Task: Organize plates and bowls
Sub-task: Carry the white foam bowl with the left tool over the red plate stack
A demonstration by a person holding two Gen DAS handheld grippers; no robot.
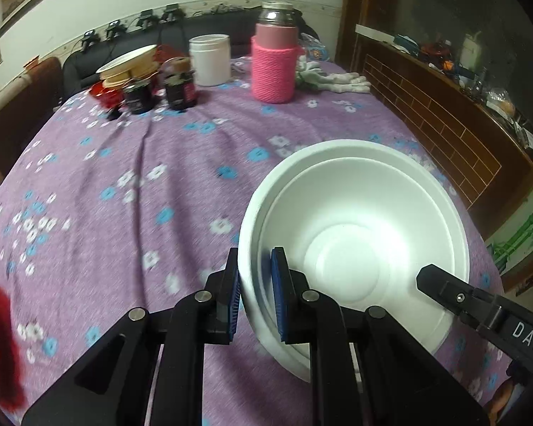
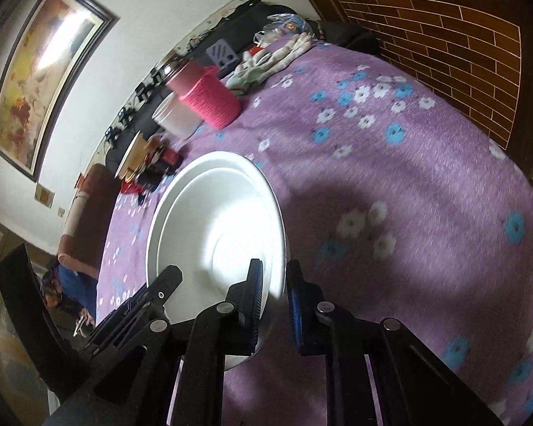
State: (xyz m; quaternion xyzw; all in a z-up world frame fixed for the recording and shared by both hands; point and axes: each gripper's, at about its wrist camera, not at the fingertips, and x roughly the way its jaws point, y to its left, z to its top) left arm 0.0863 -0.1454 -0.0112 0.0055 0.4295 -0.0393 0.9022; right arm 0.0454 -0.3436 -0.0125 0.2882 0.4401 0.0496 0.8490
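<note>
Two white foam bowls [image 1: 355, 220], nested one inside the other, sit over the purple flowered tablecloth [image 1: 142, 177]. My left gripper [image 1: 256, 291] is shut on the left rim of the bowls, one blue pad inside and one outside. My right gripper [image 2: 273, 301] is shut on the opposite rim of the same bowls [image 2: 209, 220]; its black finger [image 1: 444, 287] shows at the bowls' right rim in the left wrist view. A stack of plates [image 1: 128, 62] rests on jars at the table's far left.
At the far side stand dark jam jars [image 1: 179, 83], a white jar [image 1: 209, 58], a flask in a pink knitted sleeve [image 1: 273, 64] and white gloves [image 1: 337, 80]. A brick-patterned wooden cabinet [image 1: 444, 113] borders the table's right edge. Something red [image 1: 0, 337] lies near left.
</note>
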